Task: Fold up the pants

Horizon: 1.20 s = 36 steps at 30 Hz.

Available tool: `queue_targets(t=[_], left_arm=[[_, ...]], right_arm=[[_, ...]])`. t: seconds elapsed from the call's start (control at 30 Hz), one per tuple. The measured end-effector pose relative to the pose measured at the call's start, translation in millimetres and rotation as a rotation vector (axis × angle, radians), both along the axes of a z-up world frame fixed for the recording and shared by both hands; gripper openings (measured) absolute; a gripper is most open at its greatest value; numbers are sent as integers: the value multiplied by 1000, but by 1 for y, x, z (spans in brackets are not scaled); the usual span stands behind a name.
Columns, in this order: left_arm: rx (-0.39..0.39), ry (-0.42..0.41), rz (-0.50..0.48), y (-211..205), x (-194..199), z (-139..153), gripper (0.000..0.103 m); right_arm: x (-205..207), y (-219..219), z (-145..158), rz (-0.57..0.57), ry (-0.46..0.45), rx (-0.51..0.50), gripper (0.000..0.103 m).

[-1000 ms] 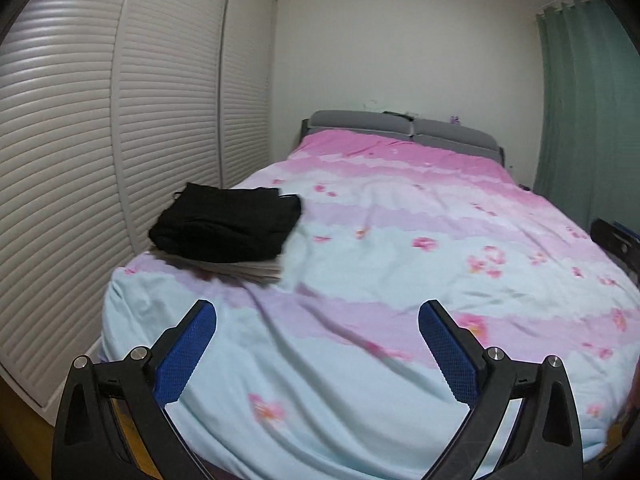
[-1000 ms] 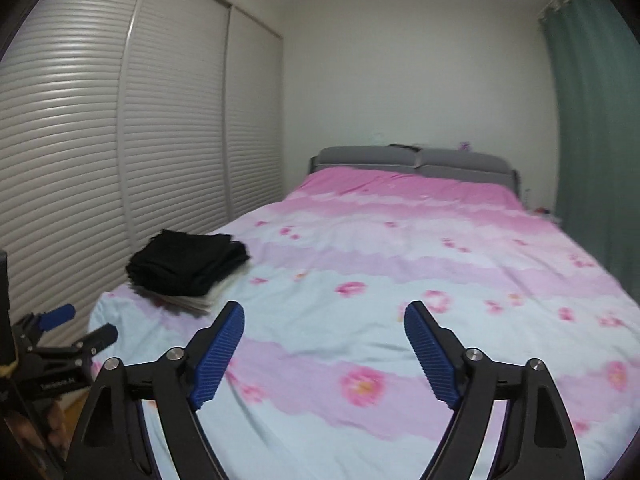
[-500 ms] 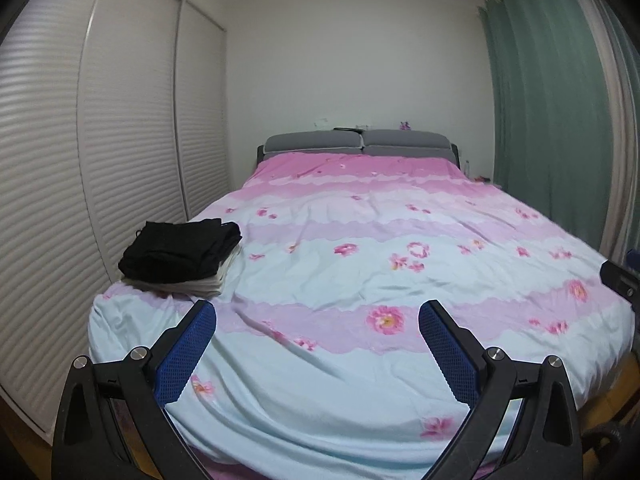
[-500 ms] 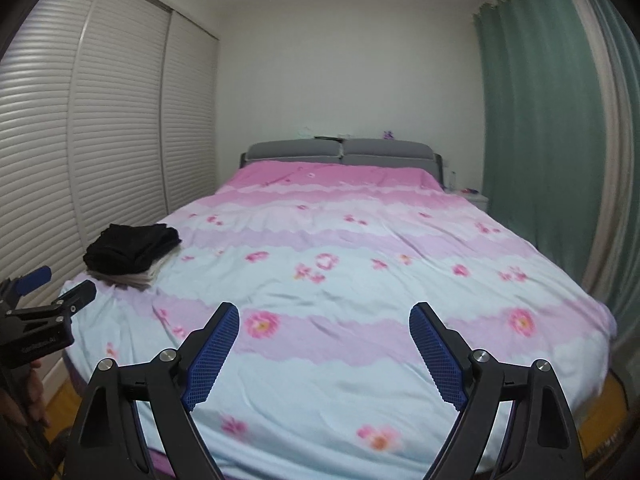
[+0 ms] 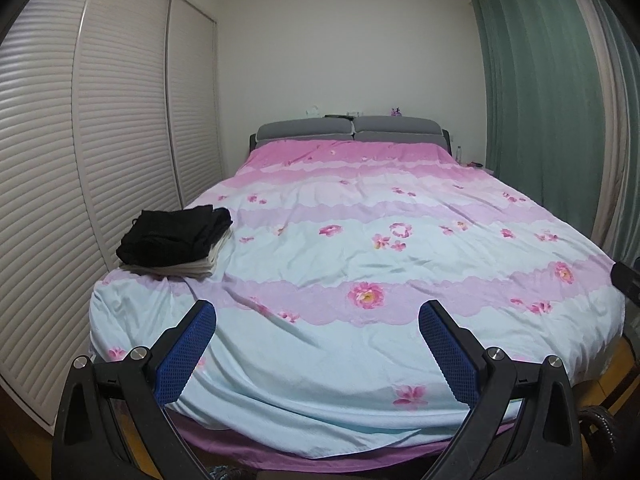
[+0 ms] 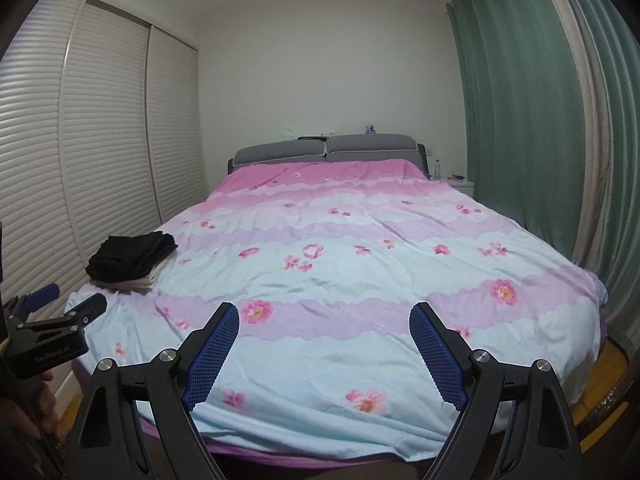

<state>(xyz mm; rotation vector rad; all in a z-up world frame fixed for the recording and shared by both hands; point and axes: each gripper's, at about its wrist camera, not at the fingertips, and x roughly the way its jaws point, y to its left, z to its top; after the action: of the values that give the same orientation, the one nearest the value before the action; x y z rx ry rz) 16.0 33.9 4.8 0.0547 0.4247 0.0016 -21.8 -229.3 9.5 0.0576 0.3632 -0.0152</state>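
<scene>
Folded black pants (image 5: 176,234) lie on top of a folded light-grey garment (image 5: 200,266) at the left edge of the bed (image 5: 360,264). The stack also shows in the right wrist view (image 6: 132,256). My left gripper (image 5: 318,354) is open and empty, held off the foot of the bed, well back from the stack. My right gripper (image 6: 324,350) is open and empty, also off the foot of the bed. The left gripper also shows at the left edge of the right wrist view (image 6: 60,304).
The bed has a pink, lilac and pale-blue flowered cover and a grey headboard (image 5: 352,130). White louvred wardrobe doors (image 5: 100,140) run along the left. Green curtains (image 5: 540,92) hang on the right. A nightstand (image 6: 460,184) stands by the headboard.
Both grippers have pulled back from the bed and away from the folded stack, so the whole bed now shows. Both stayed open and empty.
</scene>
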Motion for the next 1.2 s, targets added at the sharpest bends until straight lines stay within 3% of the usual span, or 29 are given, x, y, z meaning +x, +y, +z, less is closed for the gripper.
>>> queue_targets(t=[1.2], left_arm=[[31,-30,2,-5,-15,8,103]], right_arm=[[-9,-9,1,-27,-22,2,88]])
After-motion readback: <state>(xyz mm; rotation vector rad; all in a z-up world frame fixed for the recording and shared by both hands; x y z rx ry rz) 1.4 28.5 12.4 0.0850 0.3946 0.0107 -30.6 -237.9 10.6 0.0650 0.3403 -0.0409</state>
